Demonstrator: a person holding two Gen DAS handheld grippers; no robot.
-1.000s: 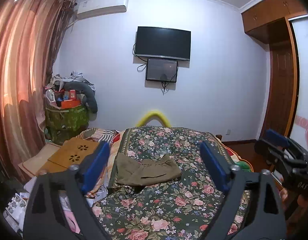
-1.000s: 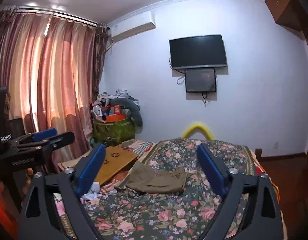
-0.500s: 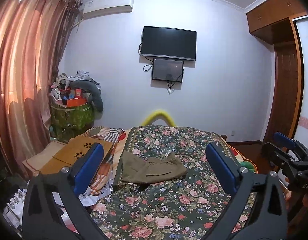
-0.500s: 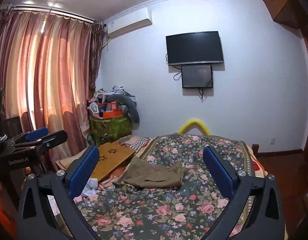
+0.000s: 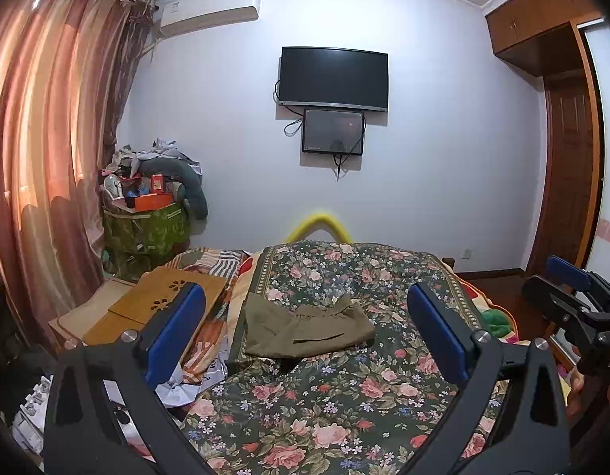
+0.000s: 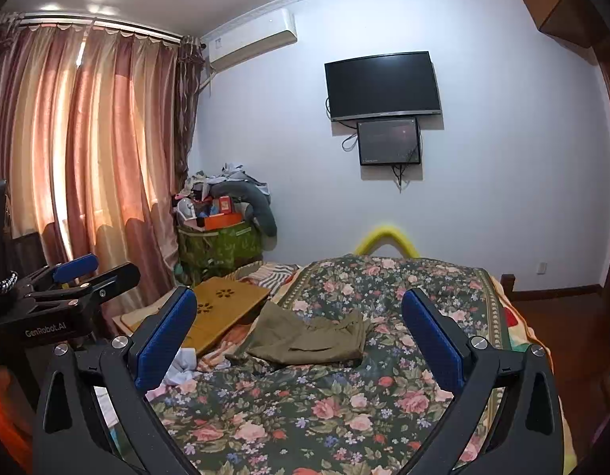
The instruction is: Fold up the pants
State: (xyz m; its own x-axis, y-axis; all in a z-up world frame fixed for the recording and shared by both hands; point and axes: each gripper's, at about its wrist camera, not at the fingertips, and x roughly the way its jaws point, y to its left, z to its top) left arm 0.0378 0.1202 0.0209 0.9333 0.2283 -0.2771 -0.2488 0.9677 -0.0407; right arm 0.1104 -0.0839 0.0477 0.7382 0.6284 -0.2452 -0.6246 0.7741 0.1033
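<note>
I'm looking into a home bedroom. A bed under a dark floral quilt is filling the foreground, with a flat television hanging on the pale far wall and a smaller dark screen mounted just beneath it. An air conditioner is sitting high up near the ceiling, next to pink-brown curtains glowing with daylight. A green bag heaped with clothes and boxes is standing in the corner, a wooden lap desk is lying beside the bed, and a brown wardrobe is rising along the right-hand wall.
</note>
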